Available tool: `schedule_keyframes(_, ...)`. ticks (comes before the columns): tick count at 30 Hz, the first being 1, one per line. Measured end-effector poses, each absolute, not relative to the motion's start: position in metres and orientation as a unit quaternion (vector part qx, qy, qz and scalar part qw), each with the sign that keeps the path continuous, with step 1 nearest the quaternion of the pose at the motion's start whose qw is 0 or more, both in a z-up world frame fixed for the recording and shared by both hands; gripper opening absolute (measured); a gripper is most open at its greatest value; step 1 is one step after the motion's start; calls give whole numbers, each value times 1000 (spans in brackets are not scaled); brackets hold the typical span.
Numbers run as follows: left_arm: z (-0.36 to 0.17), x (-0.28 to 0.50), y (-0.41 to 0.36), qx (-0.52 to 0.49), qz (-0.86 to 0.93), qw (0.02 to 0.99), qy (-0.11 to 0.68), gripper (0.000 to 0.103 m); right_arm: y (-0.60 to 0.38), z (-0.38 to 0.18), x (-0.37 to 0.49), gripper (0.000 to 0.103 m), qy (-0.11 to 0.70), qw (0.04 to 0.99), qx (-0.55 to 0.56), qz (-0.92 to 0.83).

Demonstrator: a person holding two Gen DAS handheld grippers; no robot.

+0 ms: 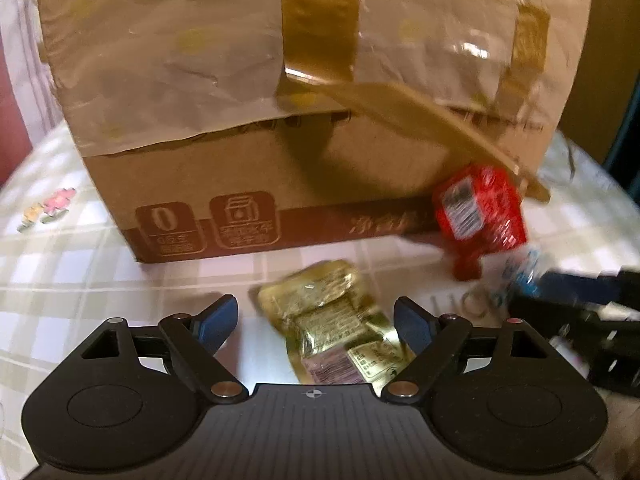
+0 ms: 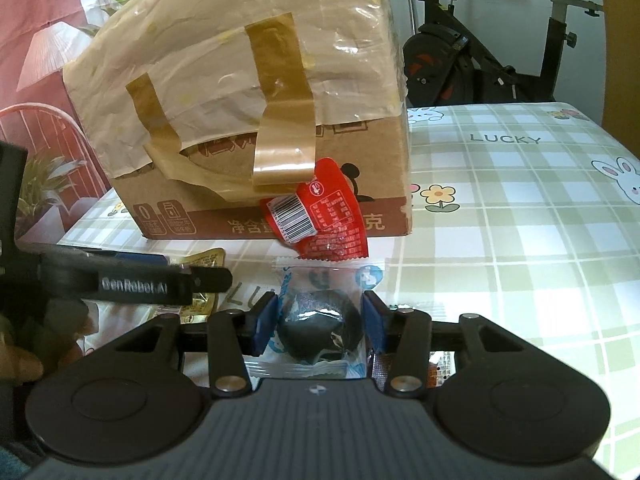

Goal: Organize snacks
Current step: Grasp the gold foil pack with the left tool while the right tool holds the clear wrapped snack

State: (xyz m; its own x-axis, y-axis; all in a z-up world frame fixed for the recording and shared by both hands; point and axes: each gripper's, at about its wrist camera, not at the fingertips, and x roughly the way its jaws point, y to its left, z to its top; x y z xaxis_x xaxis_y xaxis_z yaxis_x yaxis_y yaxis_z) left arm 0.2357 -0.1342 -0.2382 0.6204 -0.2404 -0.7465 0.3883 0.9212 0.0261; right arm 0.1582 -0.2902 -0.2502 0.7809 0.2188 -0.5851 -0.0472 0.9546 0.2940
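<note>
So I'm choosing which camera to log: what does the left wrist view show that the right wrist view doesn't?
Only the left wrist view: the whole gold snack packet between the open left gripper.
Only the right wrist view: the right gripper around a clear-wrapped dark cookie, an exercise bike, rabbit prints.
Both: the taped cardboard box, the red snack packet, the checked tablecloth.

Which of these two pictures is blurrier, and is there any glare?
Left wrist view: blurrier, the red packet and cardboard box are smeared, with glare on the gold packet. Right wrist view: sharper, with shiny reflections on the box's tape and the clear cookie wrapper.
</note>
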Motion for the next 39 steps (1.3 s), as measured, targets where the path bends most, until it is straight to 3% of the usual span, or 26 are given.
schedule_keyframes(26, -249, 250, -112, 93, -199, 904, 365, 92, -282, -250, 161, 48, 325, 935, 118, 76)
schedule_keyframes(28, -250, 252, -107, 91, -198, 906, 362, 83, -282, -250, 161, 48, 325, 935, 119, 77)
schedule_keyframes(30, -247, 247, -103, 84, -194, 910, 356, 57, -282, -250, 162, 48, 325, 935, 119, 77)
schedule_keyframes(39, -238, 234, -71, 26, -197, 909, 367, 51, -280, -250, 162, 48, 324, 934, 121, 91)
